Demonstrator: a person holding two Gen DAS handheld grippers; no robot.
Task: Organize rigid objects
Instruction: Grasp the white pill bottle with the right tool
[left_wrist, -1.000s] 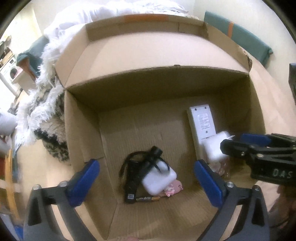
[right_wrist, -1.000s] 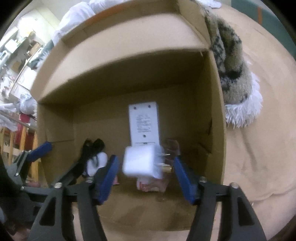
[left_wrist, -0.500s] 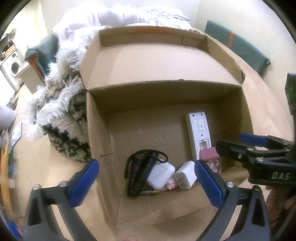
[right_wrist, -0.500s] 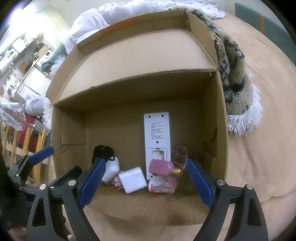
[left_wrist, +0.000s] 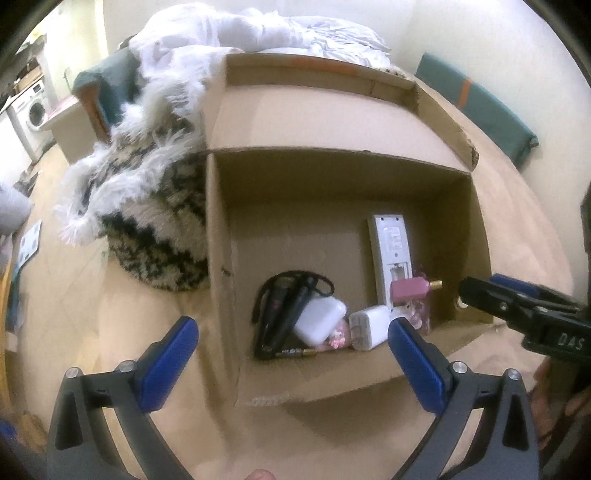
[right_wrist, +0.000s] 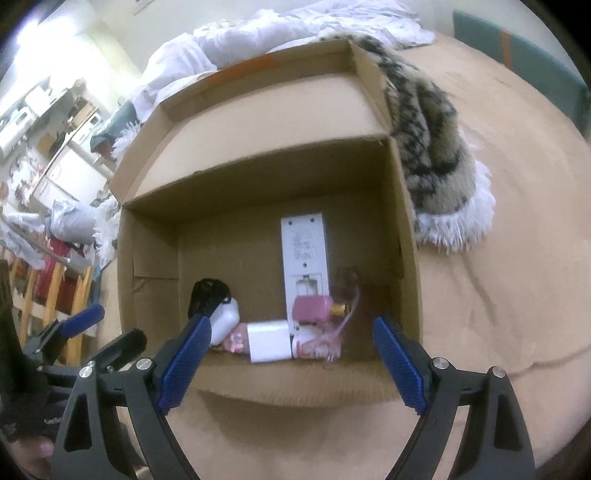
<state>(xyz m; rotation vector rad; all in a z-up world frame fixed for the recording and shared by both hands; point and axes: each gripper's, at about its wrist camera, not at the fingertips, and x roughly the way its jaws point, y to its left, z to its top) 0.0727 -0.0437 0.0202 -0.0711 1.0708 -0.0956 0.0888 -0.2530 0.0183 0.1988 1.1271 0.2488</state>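
Sitting at the bottom of the open cardboard box (right_wrist: 402, 236) is the whole little pile: a white charger block (right_wrist: 267, 341) lies near the front wall, touching a pink toy figure (right_wrist: 234, 341) on one side and a pink perfume bottle (right_wrist: 314, 308) with a gold cap on the other. That bottle rests across the lower end of a white remote (right_wrist: 303, 251), which lies face down with its battery bay uncovered. Further over there's a white earbud case (left_wrist: 319, 319) leaning on a black cabled gadget (left_wrist: 286, 310), with a thin pen-like stick (left_wrist: 295, 352) along the front edge below them.

Both tools are above the near rim, angled steeply down into the box. The right tool (right_wrist: 291, 362) has its blue pads spread wide with nothing between them; the charger just shows in the gap, lower down and clearly not touched. The left tool (left_wrist: 291, 358) is spread wide too, nothing pinched, hovering over the box's near left corner. Each one pokes into the other's view from the side, so they're close together.

Outside, the box sits on a tan bed cover (right_wrist: 498, 295), with a shaggy black-and-white blanket (right_wrist: 432, 147) right against one wall and white bedding (left_wrist: 258, 33) heaped behind.
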